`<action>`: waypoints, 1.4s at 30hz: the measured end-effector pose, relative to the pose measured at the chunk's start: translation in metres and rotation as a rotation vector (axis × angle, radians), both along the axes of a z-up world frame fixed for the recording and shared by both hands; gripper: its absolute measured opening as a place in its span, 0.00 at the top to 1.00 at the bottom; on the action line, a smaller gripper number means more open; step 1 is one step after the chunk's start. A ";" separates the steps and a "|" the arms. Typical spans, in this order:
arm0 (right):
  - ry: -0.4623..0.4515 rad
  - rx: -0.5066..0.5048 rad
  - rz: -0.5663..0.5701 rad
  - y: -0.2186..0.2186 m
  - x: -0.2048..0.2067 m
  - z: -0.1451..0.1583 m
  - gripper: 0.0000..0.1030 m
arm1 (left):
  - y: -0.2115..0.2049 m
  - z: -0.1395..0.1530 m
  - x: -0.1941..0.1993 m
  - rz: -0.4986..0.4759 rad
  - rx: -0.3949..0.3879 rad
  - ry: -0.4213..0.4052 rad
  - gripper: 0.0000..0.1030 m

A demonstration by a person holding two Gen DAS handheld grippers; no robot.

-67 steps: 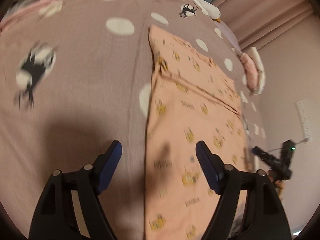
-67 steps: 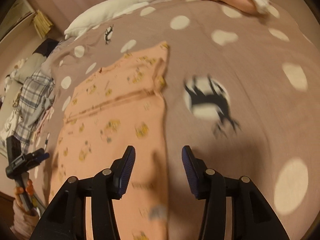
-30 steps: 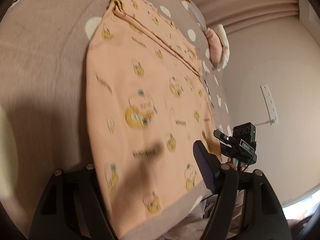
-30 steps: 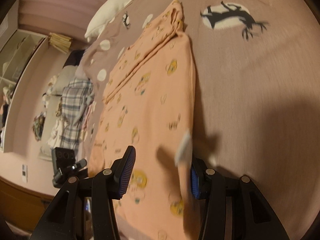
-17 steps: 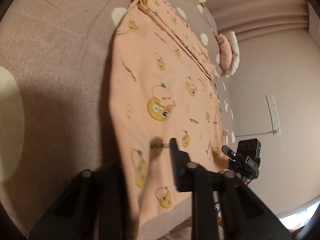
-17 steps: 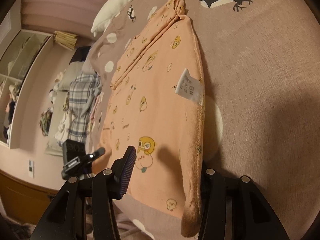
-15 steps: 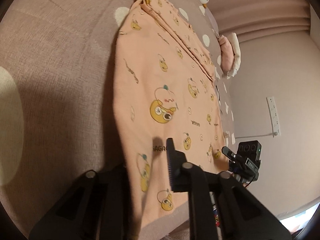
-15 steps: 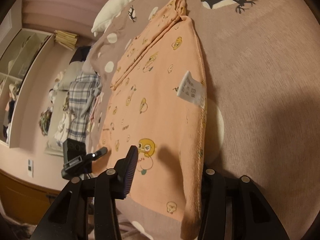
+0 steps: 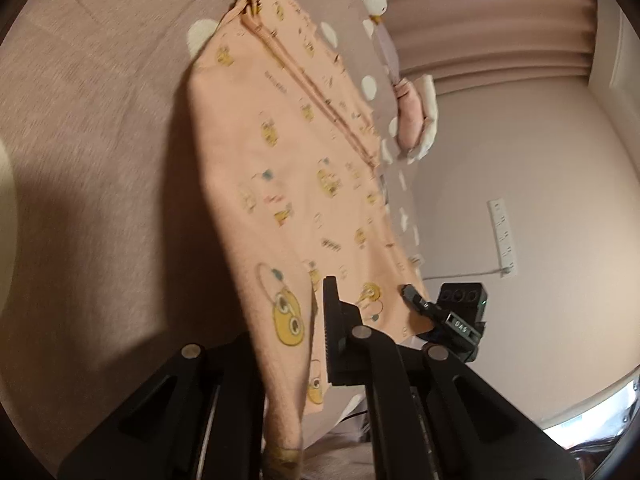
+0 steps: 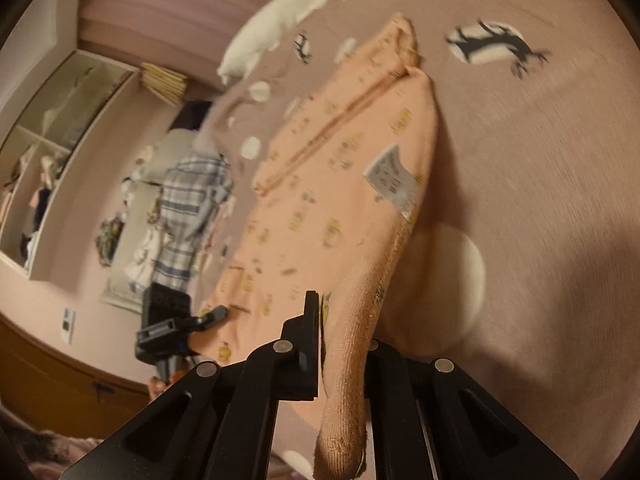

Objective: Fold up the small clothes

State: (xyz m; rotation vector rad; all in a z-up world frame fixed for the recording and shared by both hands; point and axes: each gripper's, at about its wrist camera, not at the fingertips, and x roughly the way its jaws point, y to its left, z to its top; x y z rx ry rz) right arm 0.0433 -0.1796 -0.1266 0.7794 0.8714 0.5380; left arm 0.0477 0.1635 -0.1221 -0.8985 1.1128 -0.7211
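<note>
Because I need both near corners to carry the fold away from me, my left tongs (image 9: pixel 316 344) are clamped on the hem of the peach garment (image 9: pixel 288 184) at one corner and my right tongs (image 10: pixel 340 344) pinch the ribbed hem at the other; the rest of the cloth slopes down onto the spotted bedspread (image 10: pixel 540 168); each far pad is buried in fabric; blur smears the prints, and the white care label (image 10: pixel 390 178) is unreadable.

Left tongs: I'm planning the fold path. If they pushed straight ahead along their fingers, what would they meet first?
The peach garment the left tongs are already shut on; beyond it probably the dotted bedspread, though depth is unclear.
</note>
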 end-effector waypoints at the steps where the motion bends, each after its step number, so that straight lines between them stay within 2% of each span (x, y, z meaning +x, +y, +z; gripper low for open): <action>1: -0.009 0.014 -0.001 0.000 0.002 0.002 0.92 | 0.000 0.001 0.001 0.003 -0.004 -0.006 0.97; 12: -0.132 0.065 -0.014 0.004 0.019 0.034 0.92 | -0.007 0.033 0.024 0.017 -0.061 -0.119 0.98; 20: -0.208 0.056 -0.041 -0.004 0.038 0.059 0.92 | -0.010 0.060 0.053 0.048 -0.109 -0.197 0.98; 27: -0.273 0.030 -0.055 -0.010 0.064 0.085 0.92 | -0.010 0.081 0.082 0.066 -0.115 -0.248 0.98; 35: -0.312 -0.017 -0.075 -0.013 0.105 0.106 0.92 | -0.008 0.094 0.124 0.100 -0.127 -0.287 0.98; 42: -0.310 -0.037 -0.097 -0.015 0.146 0.115 0.92 | -0.008 0.099 0.167 0.132 -0.097 -0.310 0.98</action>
